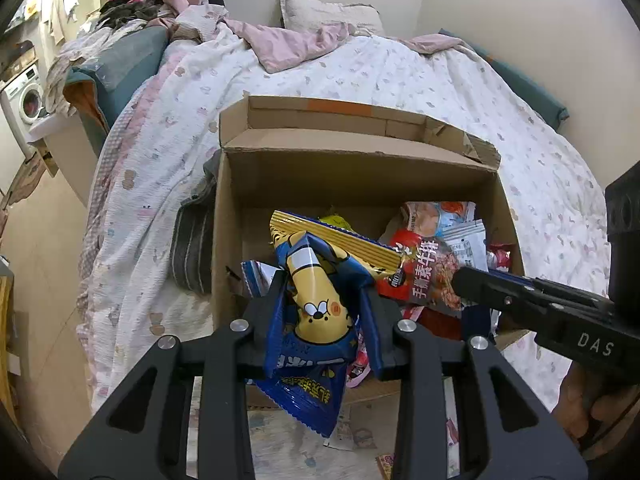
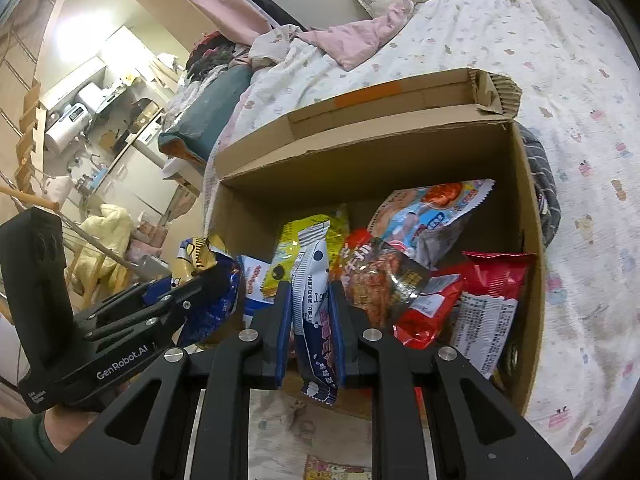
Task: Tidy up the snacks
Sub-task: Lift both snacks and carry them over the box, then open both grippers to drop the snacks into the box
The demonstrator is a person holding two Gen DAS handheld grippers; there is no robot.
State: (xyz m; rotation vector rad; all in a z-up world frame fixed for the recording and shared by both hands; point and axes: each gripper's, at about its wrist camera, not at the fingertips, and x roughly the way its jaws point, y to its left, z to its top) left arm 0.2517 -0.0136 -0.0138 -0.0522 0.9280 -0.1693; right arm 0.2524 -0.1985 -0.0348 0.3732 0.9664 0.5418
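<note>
An open cardboard box (image 1: 360, 176) (image 2: 528, 216) sits on the bed with several snack bags inside. My left gripper (image 1: 322, 284) is shut on a blue and yellow snack bag (image 1: 316, 320) and holds it over the box's near left part. My right gripper (image 2: 310, 292) is shut on a white and blue snack packet (image 2: 314, 300) over the near edge of the box. In the right wrist view the left gripper (image 2: 212, 280) shows at the left with its bag (image 2: 212, 304). The right gripper (image 1: 464, 280) reaches in from the right in the left wrist view.
Inside the box lie a red and brown jerky bag (image 1: 424, 276) (image 2: 376, 276), a red bag (image 2: 492, 280) and a pale blue bag (image 2: 436, 212). A patterned white quilt (image 1: 400, 76) covers the bed. A striped grey cloth (image 1: 192, 248) lies against the box's side. Room clutter fills the far left.
</note>
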